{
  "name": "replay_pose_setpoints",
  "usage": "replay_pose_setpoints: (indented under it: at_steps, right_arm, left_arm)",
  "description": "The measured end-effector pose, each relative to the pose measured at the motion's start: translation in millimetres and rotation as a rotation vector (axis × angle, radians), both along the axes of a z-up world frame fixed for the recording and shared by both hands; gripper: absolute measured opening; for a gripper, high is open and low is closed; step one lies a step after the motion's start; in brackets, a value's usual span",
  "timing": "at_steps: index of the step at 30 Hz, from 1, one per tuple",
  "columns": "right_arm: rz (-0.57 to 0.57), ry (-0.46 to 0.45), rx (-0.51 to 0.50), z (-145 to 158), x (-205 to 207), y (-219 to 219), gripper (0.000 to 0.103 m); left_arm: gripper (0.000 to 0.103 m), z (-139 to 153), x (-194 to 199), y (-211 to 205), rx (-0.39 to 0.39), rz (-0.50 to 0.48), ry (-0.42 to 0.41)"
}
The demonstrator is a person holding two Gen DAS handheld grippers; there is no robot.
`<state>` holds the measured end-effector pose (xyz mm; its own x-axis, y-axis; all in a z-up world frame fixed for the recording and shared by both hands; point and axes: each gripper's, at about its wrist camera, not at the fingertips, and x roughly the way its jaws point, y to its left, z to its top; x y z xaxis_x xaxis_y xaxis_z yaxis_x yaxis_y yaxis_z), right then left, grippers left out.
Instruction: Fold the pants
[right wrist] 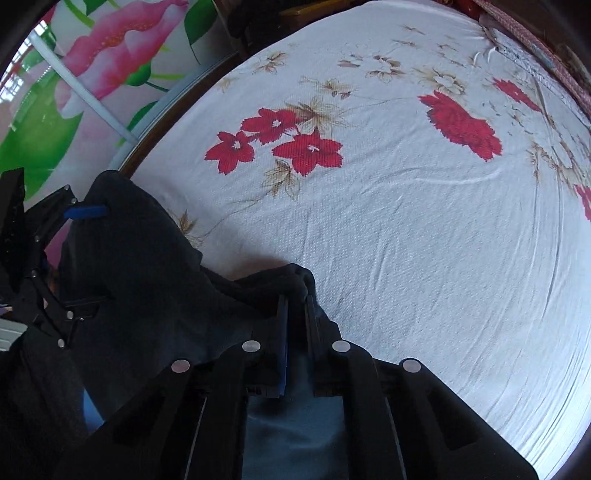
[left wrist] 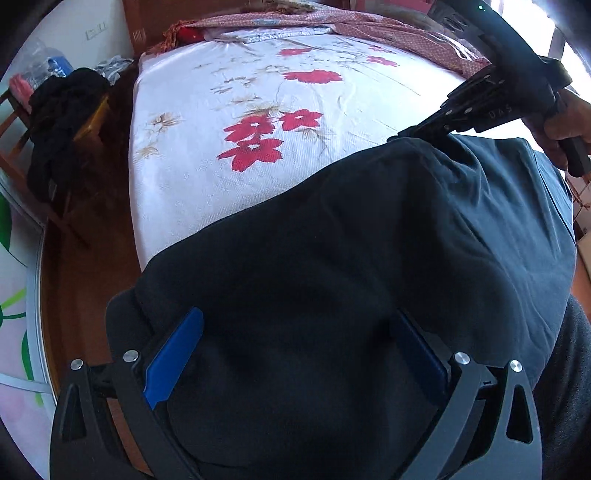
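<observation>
the bed carries the dark pants at its near edge, stretched between both claws; right claw pinched tight on one corner, left claw spread wide around cloth.

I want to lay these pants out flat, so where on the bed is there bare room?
Bare sheet stretches beyond the dark pants, past the red flower cluster up to the patterned cloth at the far edge. The near edge is crowded: pants and both grippers.
</observation>
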<state>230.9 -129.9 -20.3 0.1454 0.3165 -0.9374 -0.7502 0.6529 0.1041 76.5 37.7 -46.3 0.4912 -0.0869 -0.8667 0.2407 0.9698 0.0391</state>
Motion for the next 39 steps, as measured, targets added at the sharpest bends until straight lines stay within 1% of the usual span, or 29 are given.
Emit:
replay_pose_setpoints:
  at_steps: [2, 4, 5, 8, 10, 11, 12, 13, 14, 16, 17, 18, 19, 20, 22, 24, 25, 26, 27, 29, 30, 31, 32, 33, 36, 37, 39]
  right_arm:
    - [-0.062, -0.063, 0.028, 10, 0, -6, 0.005]
    - [-0.132, -0.092, 0.087, 11, 8, -15, 0.005]
    - [-0.161, -0.081, 0.108, 4, 12, -17, 0.005]
    - [-0.203, -0.107, 0.108, -26, 13, -11, 0.005]
    - [-0.272, -0.113, 0.187, -33, 16, -17, 0.005]
    - [-0.311, -0.113, 0.218, -35, 17, -22, 0.007]
    - [-0.337, -0.106, 0.233, -36, 17, -27, 0.021]
    - [-0.366, -0.093, 0.256, -33, 17, -35, 0.038]
    - [-0.407, -0.089, 0.296, -24, 14, -47, 0.044]
    - [-0.509, -0.103, 0.418, 1, -1, -80, 0.045]
    - [-0.549, -0.114, 0.464, 11, -13, -98, 0.045]
    - [-0.587, -0.136, 0.493, 20, -27, -116, 0.045]
    - [-0.630, -0.163, 0.502, 27, -42, -135, 0.045]
    - [-0.675, -0.184, 0.504, 30, -56, -155, 0.045]
    - [-0.814, -0.220, 0.478, 28, -80, -201, 0.045]
    - [-0.946, -0.220, 0.484, 19, -98, -249, 0.045]
    - [-1.008, -0.233, 0.463, 15, -101, -271, 0.045]
    - [-1.036, -0.234, 0.460, 9, -101, -289, 0.045]
    - [-1.059, -0.236, 0.440, 2, -97, -303, 0.045]
    - [-1.035, -0.178, 0.397, -21, -79, -316, 0.045]
    - [-1.037, -0.180, 0.320, -31, -69, -317, 0.045]
    - [-1.020, -0.193, 0.273, -39, -60, -316, 0.045]
    - [-1.006, -0.216, 0.270, -42, -54, -316, 0.045]
    - [-1.022, -0.226, 0.273, -42, -49, -318, 0.045]
    - [-1.086, -0.210, 0.319, -42, -39, -325, 0.045]
    - [-1.096, -0.207, 0.330, -42, -40, -327, 0.045]
    - [-1.085, -0.211, 0.312, -35, -45, -324, 0.045]
  left_arm:
    - [0.101, -1, -4, -2, 0.017, 0.021, -0.005]
    - [0.101, 0, -7, 0, 0.003, 0.052, -0.011]
    - [0.101, 0, -8, 0, 0.002, 0.057, -0.019]
    - [0.099, -1, -13, 3, 0.000, 0.082, -0.027]
    - [0.097, 0, -14, 6, -0.010, 0.102, -0.029]
    - [0.097, 0, -15, 9, -0.023, 0.114, -0.033]
    - [0.097, 0, -15, 11, -0.037, 0.133, -0.032]
    - [0.096, 0, -12, 12, -0.042, 0.149, -0.027]
    - [0.096, 2, -9, 12, -0.039, 0.165, -0.019]
    - [0.094, 10, -7, 8, 0.003, 0.203, -0.020]
    - [0.094, 18, -8, 6, 0.018, 0.228, -0.040]
    - [0.094, 27, -10, 2, 0.027, 0.247, -0.066]
    - [0.096, 36, -12, -3, 0.029, 0.255, -0.097]
    - [0.097, 45, -12, -12, 0.002, 0.235, -0.128]
    - [0.100, 58, -10, -37, -0.060, 0.146, -0.173]
    - [0.101, 60, -3, -64, -0.063, 0.050, -0.198]
    - [0.101, 56, 3, -76, -0.055, 0.008, -0.203]
    - [0.101, 50, 9, -84, -0.047, -0.015, -0.192]
    - [0.101, 43, 16, -90, -0.028, -0.015, -0.167]
    - [0.101, 25, 27, -86, -0.023, 0.015, -0.098]
    - [0.101, 14, 32, -78, -0.007, 0.058, -0.059]
    - [0.101, 3, 34, -67, -0.017, 0.094, -0.022]
    - [0.101, -5, 35, -54, -0.072, 0.111, 0.000]
    - [0.101, -7, 32, -47, -0.096, 0.112, -0.023]
    - [0.100, -7, 27, -47, -0.082, 0.114, -0.046]
    - [0.100, -7, 27, -46, -0.084, 0.115, -0.051]
    - [0.100, -7, 28, -46, -0.089, 0.114, -0.057]
